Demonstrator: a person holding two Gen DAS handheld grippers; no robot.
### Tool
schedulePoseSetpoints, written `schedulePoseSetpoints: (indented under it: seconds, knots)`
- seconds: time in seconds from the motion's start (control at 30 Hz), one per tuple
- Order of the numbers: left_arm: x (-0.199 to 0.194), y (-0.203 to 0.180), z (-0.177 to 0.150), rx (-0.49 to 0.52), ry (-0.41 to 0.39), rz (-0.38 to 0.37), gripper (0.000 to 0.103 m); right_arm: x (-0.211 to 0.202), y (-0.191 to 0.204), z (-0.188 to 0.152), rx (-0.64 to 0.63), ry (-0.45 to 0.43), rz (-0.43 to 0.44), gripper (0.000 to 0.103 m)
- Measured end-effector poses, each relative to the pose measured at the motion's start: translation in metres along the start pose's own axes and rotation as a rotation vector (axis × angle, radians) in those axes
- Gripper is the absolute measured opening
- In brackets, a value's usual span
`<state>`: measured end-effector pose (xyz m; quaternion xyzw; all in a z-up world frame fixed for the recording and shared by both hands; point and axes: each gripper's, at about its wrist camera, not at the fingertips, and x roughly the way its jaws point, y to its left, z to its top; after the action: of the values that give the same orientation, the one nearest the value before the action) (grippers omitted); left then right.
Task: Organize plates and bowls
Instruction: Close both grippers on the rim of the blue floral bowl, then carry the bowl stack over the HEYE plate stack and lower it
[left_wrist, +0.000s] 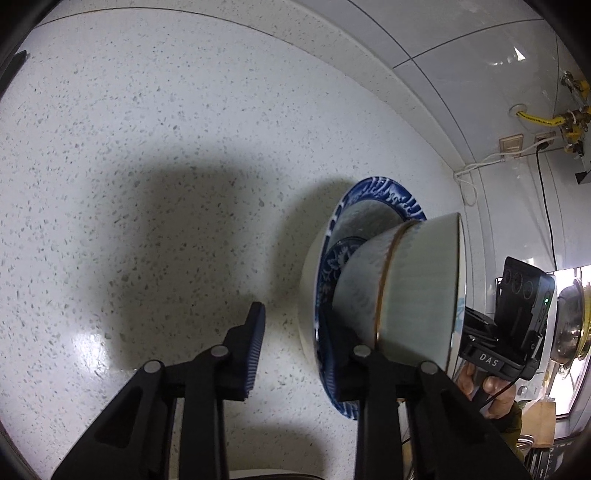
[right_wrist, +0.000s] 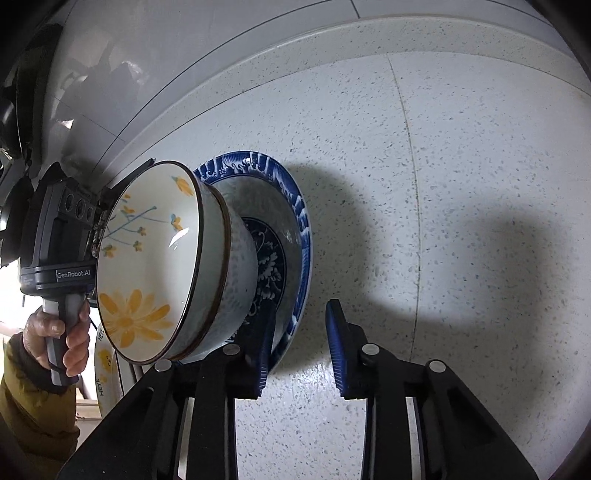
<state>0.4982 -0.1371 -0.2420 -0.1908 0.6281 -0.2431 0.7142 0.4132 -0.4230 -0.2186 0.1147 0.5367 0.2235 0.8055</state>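
We judge the step in hand to be taking hold of the blue-rimmed plate (right_wrist: 295, 206), which lies on the speckled counter (left_wrist: 147, 147) at centre-left of the right wrist view with the flowered bowl (right_wrist: 147, 258) sitting in it. The next move calls for closing evenly on opposite rims and lifting level so the bowl does not slide. Both the left gripper (left_wrist: 291, 332) and the right gripper (right_wrist: 303, 332) stand partly open astride the rim, inner pad at the plate's inside, outer pad clear of it, gripping nothing yet.
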Motion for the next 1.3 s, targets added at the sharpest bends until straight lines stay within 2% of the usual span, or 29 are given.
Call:
schedulePoseSetpoints:
  seconds: [0.13,0.27,0.33,0.4,0.47,0.57,0.8,1.1,1.3]
  knots:
    - [0.003,-0.002,0.003,0.002,-0.001,-0.004,0.026,0.011,0.006,0.004,-0.010,0.024,0.014,0.017]
    - [0.006,-0.002,0.005,0.000,0.000,-0.015,0.023,0.017,0.008,0.005,-0.017,0.032,0.011,0.017]
    - [0.010,-0.004,0.007,0.006,0.007,-0.029,0.019,0.022,0.007,0.008,-0.010,0.039,0.018,0.017]
    - [0.016,-0.008,0.008,0.010,0.021,-0.058,0.010,0.025,0.006,0.007,-0.002,0.040,0.024,0.017]
    - [0.017,-0.012,0.008,0.036,0.015,-0.031,0.010,0.025,0.004,0.006,0.000,0.038,0.014,0.017]
    - [0.018,-0.009,0.009,0.014,0.011,-0.053,0.010,0.024,0.004,0.003,-0.006,0.029,-0.002,0.017]
    - [0.015,-0.008,0.008,0.019,-0.007,-0.034,0.010,0.027,0.015,0.003,-0.023,0.014,-0.019,0.017]
    - [-0.011,-0.003,0.001,0.026,-0.048,-0.039,0.010,0.006,0.027,-0.003,-0.042,-0.002,-0.030,0.017]
    - [-0.051,0.000,-0.024,0.009,-0.089,-0.039,0.010,-0.009,0.057,-0.013,-0.072,-0.010,-0.023,0.017]
